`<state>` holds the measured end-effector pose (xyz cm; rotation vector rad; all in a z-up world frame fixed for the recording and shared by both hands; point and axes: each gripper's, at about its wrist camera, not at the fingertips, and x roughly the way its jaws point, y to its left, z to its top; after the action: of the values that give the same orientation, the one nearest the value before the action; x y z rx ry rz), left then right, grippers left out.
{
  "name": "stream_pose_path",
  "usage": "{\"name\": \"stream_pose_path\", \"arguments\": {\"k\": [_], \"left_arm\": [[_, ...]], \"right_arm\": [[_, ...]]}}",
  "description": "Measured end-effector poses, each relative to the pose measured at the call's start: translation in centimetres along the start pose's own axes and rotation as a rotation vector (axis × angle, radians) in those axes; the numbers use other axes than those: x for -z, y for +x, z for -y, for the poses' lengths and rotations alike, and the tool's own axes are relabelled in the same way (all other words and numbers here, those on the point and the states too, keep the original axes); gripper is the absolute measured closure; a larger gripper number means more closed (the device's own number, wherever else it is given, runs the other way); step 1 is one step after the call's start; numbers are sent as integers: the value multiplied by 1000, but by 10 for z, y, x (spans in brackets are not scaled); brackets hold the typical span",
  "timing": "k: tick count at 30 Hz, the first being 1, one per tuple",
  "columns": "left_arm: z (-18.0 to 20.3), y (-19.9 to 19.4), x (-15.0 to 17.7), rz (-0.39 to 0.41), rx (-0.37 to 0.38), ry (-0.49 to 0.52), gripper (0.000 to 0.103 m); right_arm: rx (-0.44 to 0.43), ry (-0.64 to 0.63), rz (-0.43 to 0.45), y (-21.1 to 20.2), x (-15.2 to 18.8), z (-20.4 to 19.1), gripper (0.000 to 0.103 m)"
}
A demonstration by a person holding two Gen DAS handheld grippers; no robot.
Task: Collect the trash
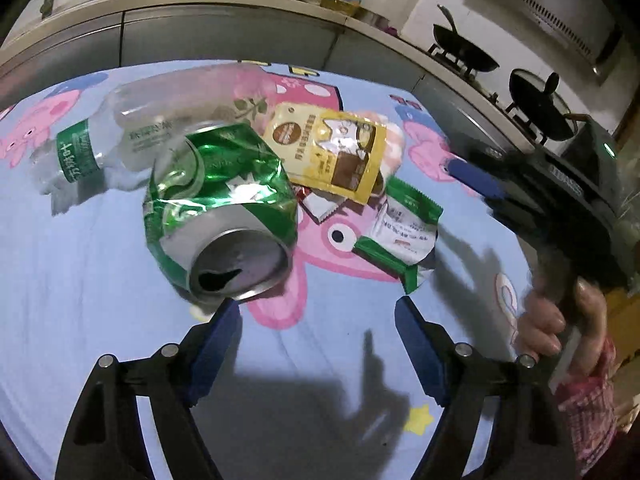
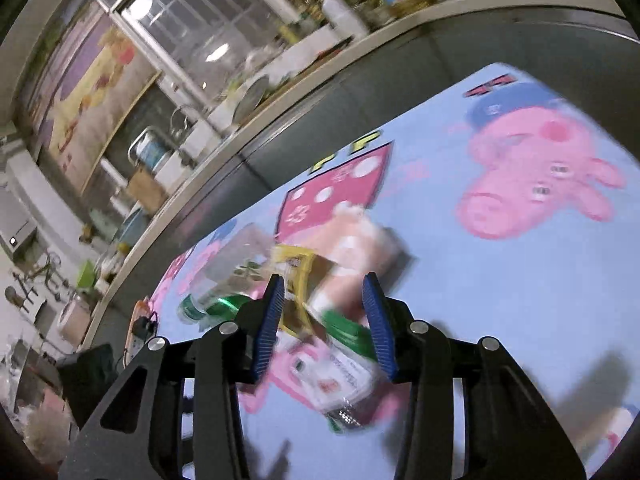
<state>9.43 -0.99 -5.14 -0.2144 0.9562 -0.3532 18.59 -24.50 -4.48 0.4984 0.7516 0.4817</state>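
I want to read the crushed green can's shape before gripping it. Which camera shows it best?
The left wrist view: the crushed green can lies sharp and whole just ahead of the open left tongs, its opened top facing the camera. The right wrist view is motion-blurred; only a green sliver shows past the right tongs' finger.

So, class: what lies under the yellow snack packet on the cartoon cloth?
A small red-and-white wrapper pokes out beneath the yellow snack packet, and something pale pink shows behind its right edge. The packet covers the rest of both, so what else is underneath cannot be seen.
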Motion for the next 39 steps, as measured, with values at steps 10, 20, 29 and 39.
{"name": "stream_pose_path", "arguments": {"k": [10, 20, 29, 39], "left_arm": [[-6, -14, 11, 31, 6, 8, 24], [2, -5, 13, 18, 31, 23, 24], [21, 6, 19, -18, 45, 58, 24], [28, 11, 20, -39, 34, 62, 24]], "right_arm": [[-21, -12, -120, 61, -10, -36, 102], [-58, -39, 139, -69, 2, -44, 102], [-15, 286, 158, -126, 53, 61, 102], [93, 422, 135, -127, 91, 107, 99]]}}
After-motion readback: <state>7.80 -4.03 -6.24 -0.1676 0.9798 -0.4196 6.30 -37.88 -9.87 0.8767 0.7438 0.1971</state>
